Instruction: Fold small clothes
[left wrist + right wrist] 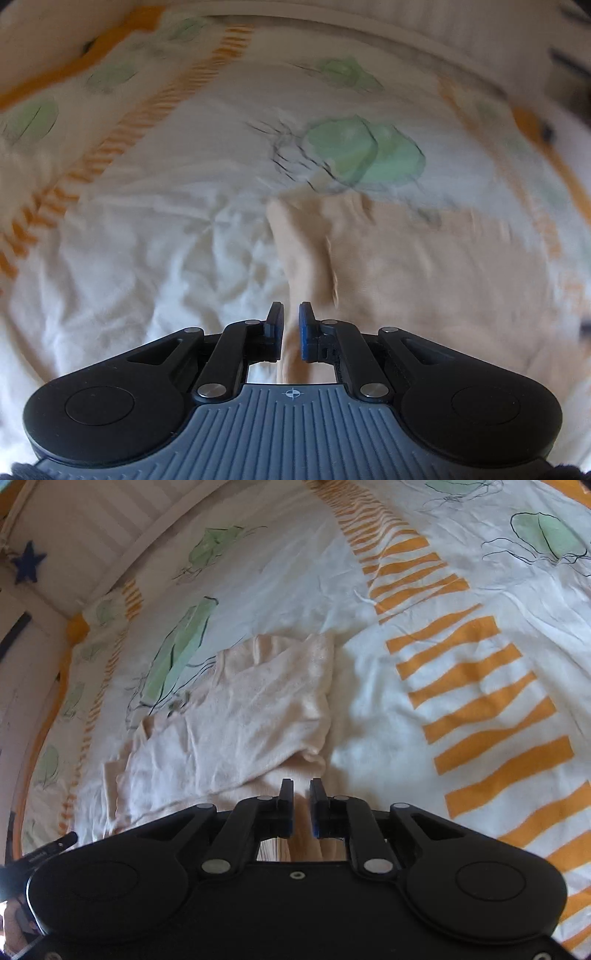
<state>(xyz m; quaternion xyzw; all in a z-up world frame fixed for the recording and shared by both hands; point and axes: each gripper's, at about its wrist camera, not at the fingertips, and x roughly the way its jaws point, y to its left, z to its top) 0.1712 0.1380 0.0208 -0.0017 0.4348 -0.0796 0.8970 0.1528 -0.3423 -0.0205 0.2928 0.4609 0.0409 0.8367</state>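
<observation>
White bedding (pixel 369 664) printed with orange stripes and green leaf shapes covers the bed, where a pale peach garment (pixel 240 716) lies partly folded. Left gripper (pixel 291 314), jaws nearly together, pinches an edge of the cloth. Right gripper (pixel 301 790) has fabric in its narrow gap; whether it grips is unclear.

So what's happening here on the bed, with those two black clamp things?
A person is folding a small peach-coloured garment on a bedsheet printed with orange stripes and green leaves. The left gripper is shut on a fold of the garment. The right gripper sits at the garment's near edge, jaws close together with cloth between them. The garment lies partly folded and still rumpled.
</observation>
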